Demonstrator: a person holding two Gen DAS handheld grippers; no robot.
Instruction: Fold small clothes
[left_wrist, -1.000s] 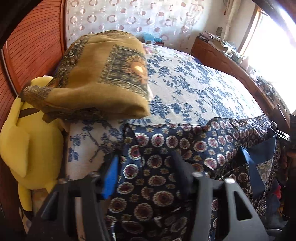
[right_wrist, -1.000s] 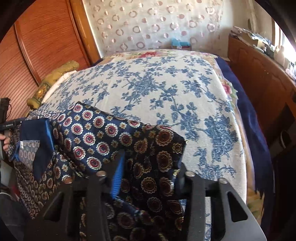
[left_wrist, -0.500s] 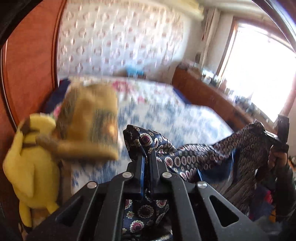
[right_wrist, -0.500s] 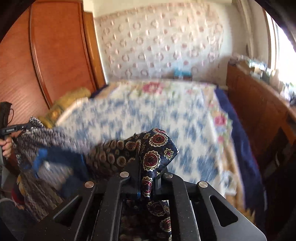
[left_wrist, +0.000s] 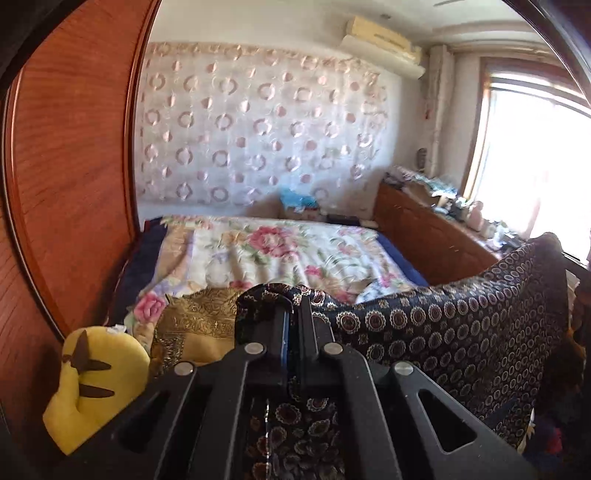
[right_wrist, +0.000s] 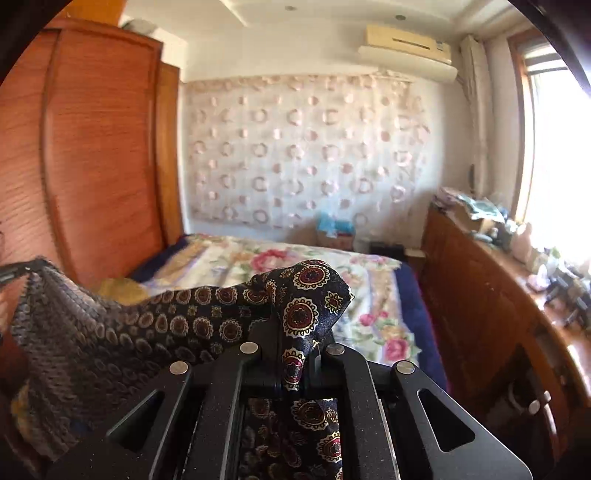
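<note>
A dark navy garment with red and gold medallions (left_wrist: 443, 332) hangs stretched in the air between my two grippers, above the near end of the bed. My left gripper (left_wrist: 293, 317) is shut on one top corner of it. My right gripper (right_wrist: 295, 339) is shut on the other top corner, and the cloth (right_wrist: 147, 325) runs off to the left from there. The lower part of the garment hangs down out of sight behind the gripper bodies.
A bed with a floral quilt (left_wrist: 280, 254) lies ahead. A folded mustard blanket (left_wrist: 195, 325) and a yellow plush toy (left_wrist: 92, 384) lie at its left. A wooden wardrobe (right_wrist: 92, 166) stands on the left, and a cluttered wooden cabinet (right_wrist: 491, 295) on the right.
Both grippers went from open over the garment lying on the bed to shut on its corners. They have lifted it up off the bed, and both views now look higher into the room.
</note>
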